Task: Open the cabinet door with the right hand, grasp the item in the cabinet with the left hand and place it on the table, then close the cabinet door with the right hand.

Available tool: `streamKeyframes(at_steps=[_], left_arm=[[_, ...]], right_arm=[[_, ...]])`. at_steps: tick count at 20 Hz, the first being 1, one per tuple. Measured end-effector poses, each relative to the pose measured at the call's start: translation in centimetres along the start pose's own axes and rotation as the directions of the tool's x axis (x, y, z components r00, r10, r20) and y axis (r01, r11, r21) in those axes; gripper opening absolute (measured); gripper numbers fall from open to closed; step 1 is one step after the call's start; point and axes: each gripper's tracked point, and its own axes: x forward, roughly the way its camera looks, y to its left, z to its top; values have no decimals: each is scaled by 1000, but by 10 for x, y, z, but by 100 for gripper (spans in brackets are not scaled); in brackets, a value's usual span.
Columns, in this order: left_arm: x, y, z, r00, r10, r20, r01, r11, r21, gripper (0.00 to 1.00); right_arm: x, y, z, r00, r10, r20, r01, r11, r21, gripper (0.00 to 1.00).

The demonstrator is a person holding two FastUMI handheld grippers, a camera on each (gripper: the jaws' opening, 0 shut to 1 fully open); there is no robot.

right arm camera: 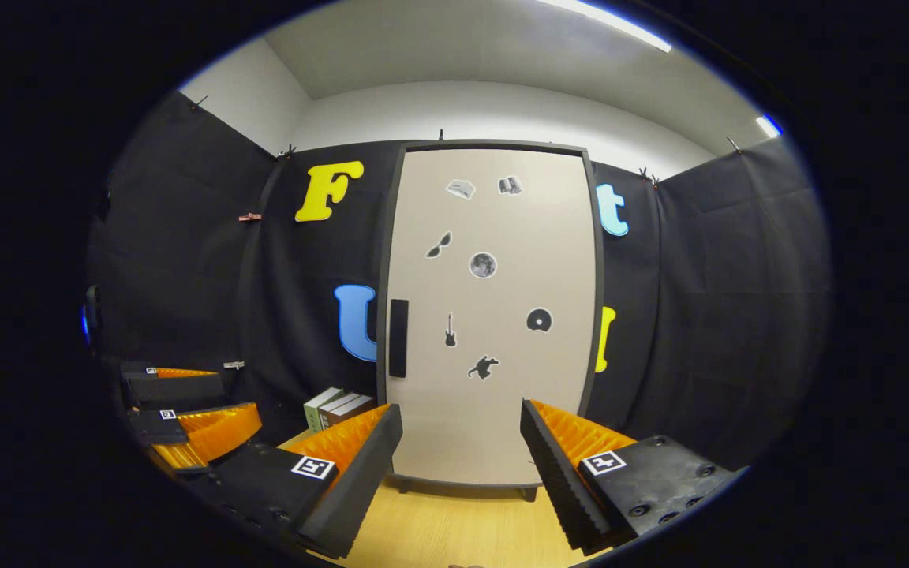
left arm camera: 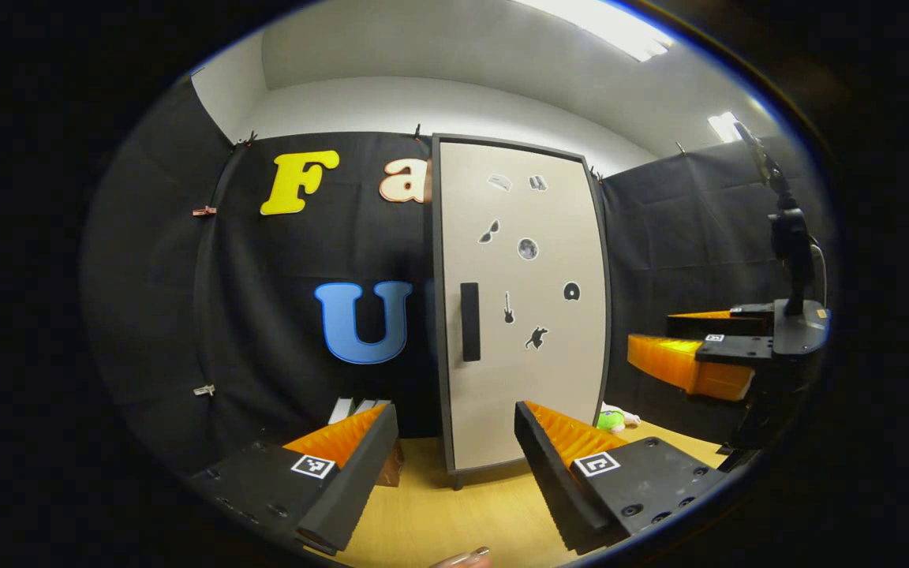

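A tall beige cabinet door (left arm camera: 525, 308) (right arm camera: 494, 315) with small stickers stands closed on the wooden table (left arm camera: 454, 513) (right arm camera: 454, 521). Its dark vertical handle (left arm camera: 470, 322) (right arm camera: 398, 338) sits on the door's left side. My left gripper (left arm camera: 454, 465) is open, held back from the door with nothing between its fingers. In the left gripper view the right gripper (left arm camera: 687, 347) hangs open at the right, level with the handle. My right gripper (right arm camera: 462, 465) is open too, facing the door from a distance. The left gripper (right arm camera: 186, 406) appears at the lower left of the right gripper view. The cabinet's inside is hidden.
A few books (right arm camera: 336, 409) (left arm camera: 353, 410) stand left of the cabinet on the table. A green and white soft object (left arm camera: 614, 420) lies right of the cabinet base. A fingertip (left arm camera: 466, 558) shows at the bottom edge. Black cloth walls close in on three sides.
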Motion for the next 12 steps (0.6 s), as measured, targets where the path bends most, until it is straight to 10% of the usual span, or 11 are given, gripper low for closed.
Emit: streamKeyframes(at_steps=[12], left_arm=[[-8,7,-6,990,140,-25,-141,990,-20,94]], right_arm=[[153,64,-5,997,69,32,-70,996,47,95]])
